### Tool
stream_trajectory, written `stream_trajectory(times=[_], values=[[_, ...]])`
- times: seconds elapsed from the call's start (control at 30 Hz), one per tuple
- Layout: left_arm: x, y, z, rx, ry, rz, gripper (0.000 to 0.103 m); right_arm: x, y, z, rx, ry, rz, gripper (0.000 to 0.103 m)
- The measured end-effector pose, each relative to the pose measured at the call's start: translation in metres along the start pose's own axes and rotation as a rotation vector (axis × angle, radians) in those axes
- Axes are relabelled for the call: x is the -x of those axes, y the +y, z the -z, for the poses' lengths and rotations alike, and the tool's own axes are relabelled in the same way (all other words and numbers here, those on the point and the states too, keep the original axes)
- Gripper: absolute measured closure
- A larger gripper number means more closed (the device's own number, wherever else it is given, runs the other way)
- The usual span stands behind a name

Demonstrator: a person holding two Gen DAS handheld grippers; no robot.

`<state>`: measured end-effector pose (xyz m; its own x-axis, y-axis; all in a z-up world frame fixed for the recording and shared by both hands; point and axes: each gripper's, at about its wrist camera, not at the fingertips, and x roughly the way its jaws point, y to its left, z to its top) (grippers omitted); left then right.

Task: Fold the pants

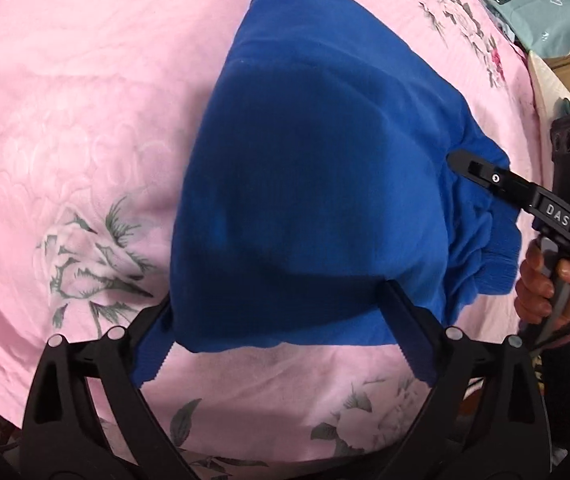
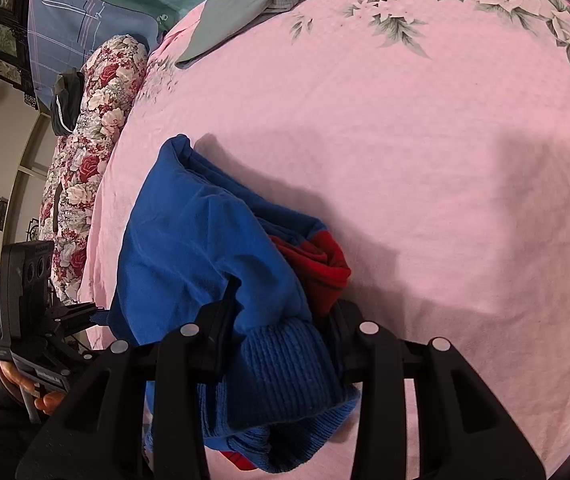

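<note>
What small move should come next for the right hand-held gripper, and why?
Probably open the right hand-held gripper and let go: the blue pants already lie folded on the pink bedspread, the left hand-held gripper stands open, and only the ribbed cuff remains pinched.

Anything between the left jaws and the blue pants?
Nothing visible. The left gripper stands open straddling the near edge of the blue pants on the pink bedspread. The right gripper is clamped on their ribbed cuff.

"DAS" in white letters on right gripper (image 1: 481, 176) arm; other print unreadable.
</note>
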<state>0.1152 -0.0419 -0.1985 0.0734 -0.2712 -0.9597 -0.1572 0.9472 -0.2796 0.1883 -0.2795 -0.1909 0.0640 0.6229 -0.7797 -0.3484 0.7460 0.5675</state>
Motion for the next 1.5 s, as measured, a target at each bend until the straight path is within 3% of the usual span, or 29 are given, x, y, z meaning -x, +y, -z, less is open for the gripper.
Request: stream_trajectory(times=[0.47,0.57,0.73,0.9,1.07,1.3,1.5], values=[[0.015,0.011,0.013,0.039,-0.073,-0.028,0.024,-0.002,0.005,-0.005,0.051,0.039,-0.003,0.064],[0.020,0.008,0.016,0.035,-0.093,-0.045,0.033,-0.002,0.003,-0.005,0.057,0.035,-0.020,0.064],[0.026,-0.001,0.020,0.012,-0.118,-0.073,0.060,-0.001,0.001,-0.005,0.065,0.032,-0.027,0.064],[0.034,-0.012,0.026,-0.062,-0.148,-0.134,0.070,0.001,0.006,-0.003,0.070,0.023,0.002,0.065],[0.034,-0.023,0.024,-0.150,-0.156,-0.162,0.073,0.003,0.020,0.002,0.086,-0.020,0.109,0.066],[0.048,-0.013,0.020,-0.257,-0.136,-0.090,0.075,0.009,0.051,0.001,0.101,-0.076,0.287,0.069],[0.081,-0.001,0.011,-0.402,-0.184,-0.031,0.076,0.015,0.098,-0.014,0.181,-0.119,0.455,0.070]])
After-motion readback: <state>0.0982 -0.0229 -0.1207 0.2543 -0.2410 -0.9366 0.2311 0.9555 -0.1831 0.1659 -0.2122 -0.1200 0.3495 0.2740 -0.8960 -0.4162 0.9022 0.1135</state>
